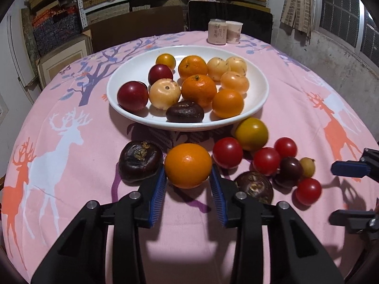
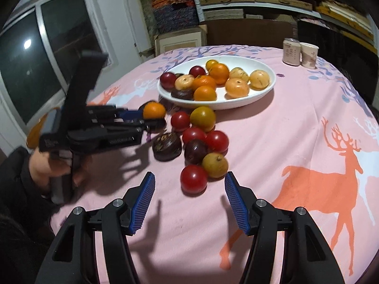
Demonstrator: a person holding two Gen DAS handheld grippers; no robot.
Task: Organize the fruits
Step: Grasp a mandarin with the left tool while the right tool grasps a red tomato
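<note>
A white plate (image 1: pixel 258 80) holds several fruits: oranges, red plums, pale yellow fruits and a dark one. Loose fruit lies on the pink cloth in front of it. My left gripper (image 1: pixel 187 177) has its blue pads on both sides of an orange (image 1: pixel 188 165), which rests on the cloth. The same gripper shows in the right wrist view (image 2: pixel 144 117) with the orange (image 2: pixel 154 110) between its fingers. My right gripper (image 2: pixel 189 191) is open and empty, just short of a red tomato (image 2: pixel 193 179) and a small yellow fruit (image 2: pixel 215 165).
Dark brown fruits (image 1: pixel 140 161) (image 1: pixel 254 187), red tomatoes (image 1: pixel 227 152), a yellow-green tomato (image 1: pixel 251 133) and a dark plum (image 1: pixel 289 171) lie around the orange. A can (image 1: pixel 216 32) and a paper cup (image 1: pixel 234 32) stand behind the plate. Shelves and boxes line the back wall.
</note>
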